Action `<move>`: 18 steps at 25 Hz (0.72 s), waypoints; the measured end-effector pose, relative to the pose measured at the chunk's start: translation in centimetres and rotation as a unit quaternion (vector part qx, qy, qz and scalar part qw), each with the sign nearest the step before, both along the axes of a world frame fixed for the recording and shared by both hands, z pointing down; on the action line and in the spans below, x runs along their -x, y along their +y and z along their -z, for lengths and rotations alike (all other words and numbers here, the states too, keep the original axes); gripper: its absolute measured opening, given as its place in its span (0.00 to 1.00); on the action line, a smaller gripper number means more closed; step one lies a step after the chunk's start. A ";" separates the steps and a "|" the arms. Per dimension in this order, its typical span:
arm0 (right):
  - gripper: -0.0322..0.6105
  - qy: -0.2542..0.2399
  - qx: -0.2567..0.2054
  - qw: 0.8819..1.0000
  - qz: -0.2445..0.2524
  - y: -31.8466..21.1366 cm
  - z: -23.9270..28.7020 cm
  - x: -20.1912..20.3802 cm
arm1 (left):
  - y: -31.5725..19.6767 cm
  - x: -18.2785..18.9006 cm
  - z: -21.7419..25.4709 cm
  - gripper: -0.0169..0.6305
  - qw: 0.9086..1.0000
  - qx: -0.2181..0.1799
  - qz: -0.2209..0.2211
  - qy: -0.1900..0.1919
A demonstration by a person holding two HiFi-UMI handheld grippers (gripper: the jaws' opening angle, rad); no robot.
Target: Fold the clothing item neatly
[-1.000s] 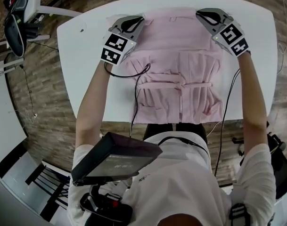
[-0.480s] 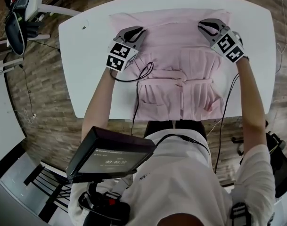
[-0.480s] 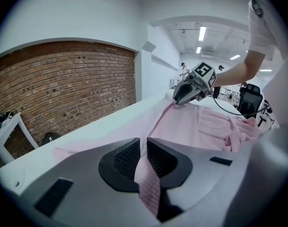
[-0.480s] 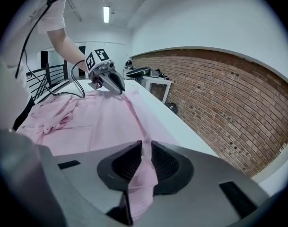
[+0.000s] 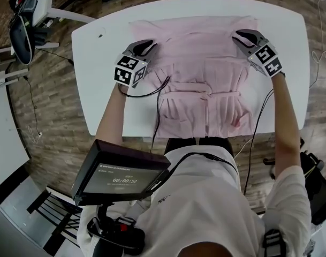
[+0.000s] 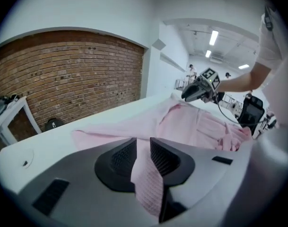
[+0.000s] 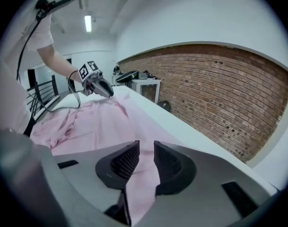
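Observation:
A pink garment (image 5: 200,63) lies spread on the white table (image 5: 98,90), with a tied belt across its middle. My left gripper (image 5: 144,46) rests at the garment's far-left part and my right gripper (image 5: 242,36) at its far-right part. In the left gripper view the jaws (image 6: 143,148) have just been opening, and a strip of pink cloth (image 6: 148,183) lies loose between them. In the right gripper view the jaws (image 7: 146,150) have likewise just been opening. A fold of pink cloth (image 7: 141,183) sits in their gap.
Black cables (image 5: 154,90) trail from the left gripper across the garment and off the table's near edge. A dark tablet (image 5: 122,173) hangs at the person's chest. A chair and gear (image 5: 21,31) stand on the wooden floor at far left. A brick wall (image 7: 219,98) lies beyond the table.
Both grippers have come nearer to the person and lower over the garment's upper part. The head view has shifted a little.

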State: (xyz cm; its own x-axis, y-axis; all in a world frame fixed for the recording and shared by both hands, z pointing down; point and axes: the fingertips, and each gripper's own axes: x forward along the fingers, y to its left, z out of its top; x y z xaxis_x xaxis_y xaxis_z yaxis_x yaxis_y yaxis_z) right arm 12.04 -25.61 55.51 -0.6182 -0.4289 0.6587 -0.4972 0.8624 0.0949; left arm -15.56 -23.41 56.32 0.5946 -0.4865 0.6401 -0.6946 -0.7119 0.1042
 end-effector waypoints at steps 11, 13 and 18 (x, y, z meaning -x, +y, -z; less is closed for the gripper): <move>0.17 -0.073 0.006 0.994 -0.077 -3.2 2.0 6.1 | -4.2 -6.9 3.3 0.36 0.994 -0.006 0.056 0.093; 0.06 -0.062 0.010 0.995 -0.083 -3.1 1.1 6.4 | -4.3 -7.2 2.6 0.07 0.996 -0.003 0.060 0.072; 0.06 -0.030 0.026 0.995 -0.092 -2.7 -0.9 5.9 | -4.0 -7.3 0.5 0.03 0.996 0.037 0.068 0.032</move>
State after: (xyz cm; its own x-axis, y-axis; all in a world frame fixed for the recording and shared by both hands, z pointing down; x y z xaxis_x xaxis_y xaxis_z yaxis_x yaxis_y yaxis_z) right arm 6.09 -28.27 56.40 -0.5718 -0.5047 0.6467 -0.6501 0.7596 0.0180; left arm -8.28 -27.36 55.80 0.5670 -0.5188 0.6398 -0.7747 -0.5997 0.2003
